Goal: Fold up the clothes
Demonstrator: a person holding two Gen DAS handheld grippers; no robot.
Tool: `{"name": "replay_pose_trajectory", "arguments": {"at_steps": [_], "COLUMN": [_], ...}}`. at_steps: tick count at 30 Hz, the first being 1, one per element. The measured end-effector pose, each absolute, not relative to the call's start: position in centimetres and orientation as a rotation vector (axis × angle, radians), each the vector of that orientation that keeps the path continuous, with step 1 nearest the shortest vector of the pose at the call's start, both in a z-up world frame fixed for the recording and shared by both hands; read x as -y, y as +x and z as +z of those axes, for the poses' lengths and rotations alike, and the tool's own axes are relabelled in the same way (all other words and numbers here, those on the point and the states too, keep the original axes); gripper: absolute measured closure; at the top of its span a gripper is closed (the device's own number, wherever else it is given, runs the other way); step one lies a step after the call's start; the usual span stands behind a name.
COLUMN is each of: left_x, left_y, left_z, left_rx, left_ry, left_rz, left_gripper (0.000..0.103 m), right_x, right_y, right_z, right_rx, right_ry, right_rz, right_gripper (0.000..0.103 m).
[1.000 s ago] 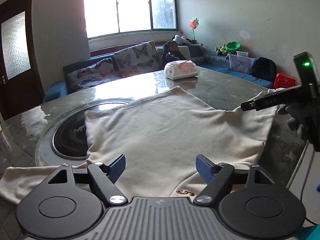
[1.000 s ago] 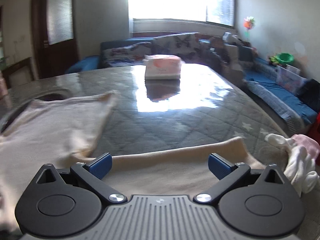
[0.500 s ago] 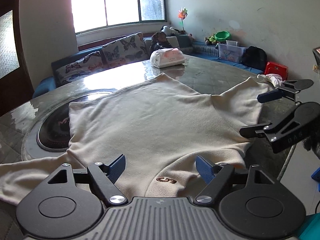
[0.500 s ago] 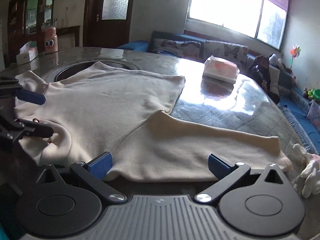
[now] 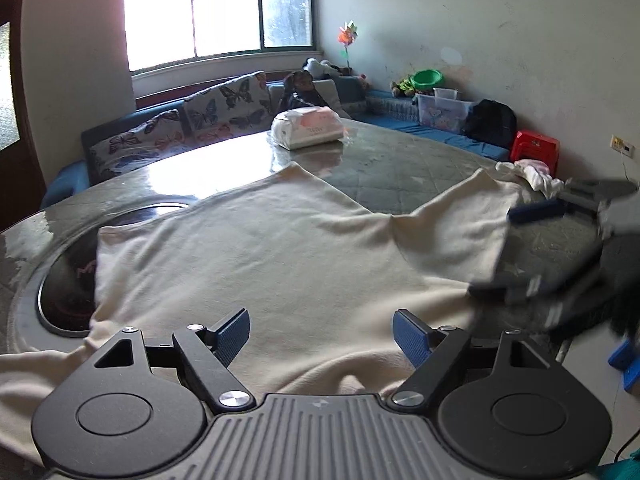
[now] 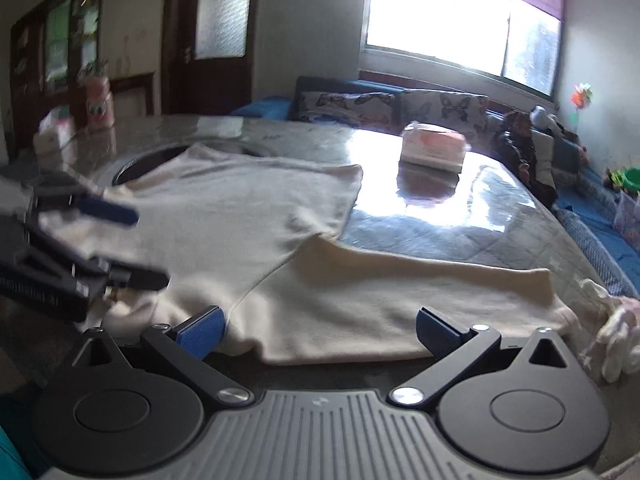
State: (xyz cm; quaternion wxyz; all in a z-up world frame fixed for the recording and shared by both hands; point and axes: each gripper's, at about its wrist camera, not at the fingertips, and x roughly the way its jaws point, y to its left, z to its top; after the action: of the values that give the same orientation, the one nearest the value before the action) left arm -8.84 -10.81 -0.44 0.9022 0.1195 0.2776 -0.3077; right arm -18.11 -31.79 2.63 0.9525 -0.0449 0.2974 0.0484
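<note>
Cream sweater (image 5: 280,264) flat on table (image 5: 400,168), both claws apart, right view alone shows door (image 6: 212,36).

Left gripper (image 5: 322,330): jaws wide apart, blue pads above the near edge of the garment; nothing between them.
Garment (image 5: 280,264): cream, spread flat on the table (image 5: 400,164); one sleeve extends right.
Right gripper (image 5: 520,252): blurred, at the sleeve end, jaws apart.
Tissue pack (image 5: 308,127): far side of table, apart from garment.
Cloths (image 5: 532,172): small white-pink heap at right table edge.
</note>
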Motion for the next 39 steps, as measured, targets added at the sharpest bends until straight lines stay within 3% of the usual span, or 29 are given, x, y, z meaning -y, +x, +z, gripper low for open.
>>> {"name": "replay_pose_trajectory", "arguments": {"at_steps": [4,9,23,26,28,32,39], "left_x": [11.3,11.6,11.2,11.4,11.4,11.5,11.6], "left_y": [-9.1,-9.2,-9.8,-9.7,-9.7,-9.7,-9.3], "left_z": [-0.3,-0.3,-0.7,-0.5,-0.3,0.0,0.1], "left_rx": [-0.568,-0.574,-0.605,-0.596,-0.589,-0.576,-0.577], "left_ry": [0.244,0.243,0.269,0.271,0.27,0.27,0.252], "left_rz": [-0.647,-0.652,-0.666,-0.664,-0.665,-0.66,-0.633], "left_gripper": [0.015,0.015,0.014,0.013,0.012,0.01,0.005], "right_x": [36.3,42.6,46.3,46.4,46.5,46.9,46.9], "right_y": [-17.6,-16.5,-13.3,-13.1,-13.1,-13.1,-14.4], "right_z": [3.0,2.4,0.5,0.6,0.7,0.9,1.5], "right_rx": [-0.601,-0.612,-0.636,-0.631,-0.628,-0.621,-0.562], "right_ry": [-0.006,0.149,0.224,0.227,0.236,0.259,0.34], "right_rz": [-0.059,-0.223,-0.406,-0.42,-0.423,-0.426,-0.359], "right_gripper": [0.0,0.001,0.036,0.049,0.068,0.089,0.092]}}
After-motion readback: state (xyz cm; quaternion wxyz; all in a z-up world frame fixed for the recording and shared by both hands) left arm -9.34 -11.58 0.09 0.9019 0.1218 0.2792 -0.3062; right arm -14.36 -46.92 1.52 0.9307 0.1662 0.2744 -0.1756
